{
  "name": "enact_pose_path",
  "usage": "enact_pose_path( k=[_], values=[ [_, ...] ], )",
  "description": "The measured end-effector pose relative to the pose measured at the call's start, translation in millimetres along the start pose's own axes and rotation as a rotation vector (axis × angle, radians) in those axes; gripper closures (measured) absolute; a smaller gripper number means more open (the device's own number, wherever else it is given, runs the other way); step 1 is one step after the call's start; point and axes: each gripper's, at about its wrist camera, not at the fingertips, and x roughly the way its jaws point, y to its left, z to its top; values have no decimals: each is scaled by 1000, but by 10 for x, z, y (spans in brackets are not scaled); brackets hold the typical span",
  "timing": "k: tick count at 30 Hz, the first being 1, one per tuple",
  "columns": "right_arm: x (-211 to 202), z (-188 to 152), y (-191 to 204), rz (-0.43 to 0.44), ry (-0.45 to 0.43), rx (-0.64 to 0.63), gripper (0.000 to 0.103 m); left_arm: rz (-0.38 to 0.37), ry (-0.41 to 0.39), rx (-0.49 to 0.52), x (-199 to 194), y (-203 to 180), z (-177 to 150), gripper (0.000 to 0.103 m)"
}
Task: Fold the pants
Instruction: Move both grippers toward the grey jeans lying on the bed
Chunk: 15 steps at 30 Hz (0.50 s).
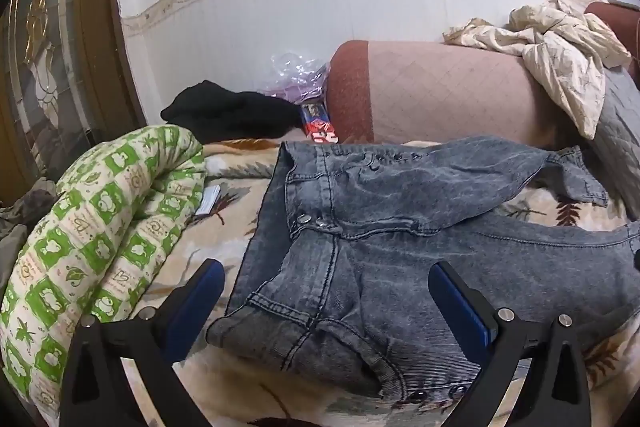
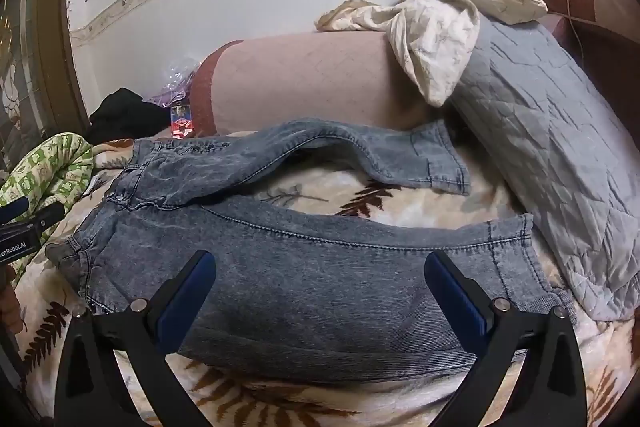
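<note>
Both claws gape wide with nothing gripped. The jeans (image 1: 400, 227) lie spread on the blanket (image 2: 360, 199): their waist sits between the left claw's (image 1: 326, 291) fingers, one leg under the right claw (image 2: 320, 281), the other leg beyond.

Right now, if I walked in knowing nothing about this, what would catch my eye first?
Probably the grey-blue jeans spread flat across the leaf-patterned blanket, legs apart, the waist toward the left. Next, the two open grippers framing them: the left gripper over the waistband, the right gripper over the near leg, neither holding anything. Then the clutter: a green frog-print quilt rolled at the left and a grey quilted pillow to the right.
</note>
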Motion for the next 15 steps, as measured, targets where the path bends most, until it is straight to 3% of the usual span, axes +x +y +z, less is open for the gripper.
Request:
enact_pose_path(
  k=[9, 15],
  values=[
    [128, -3, -285, -14, 36, 51, 0, 41, 44, 18, 260, 98, -38, 0],
    [150, -3, -421, -10, 48, 76, 0, 75, 82, -28, 451, 288, -6, 0]
  ],
)
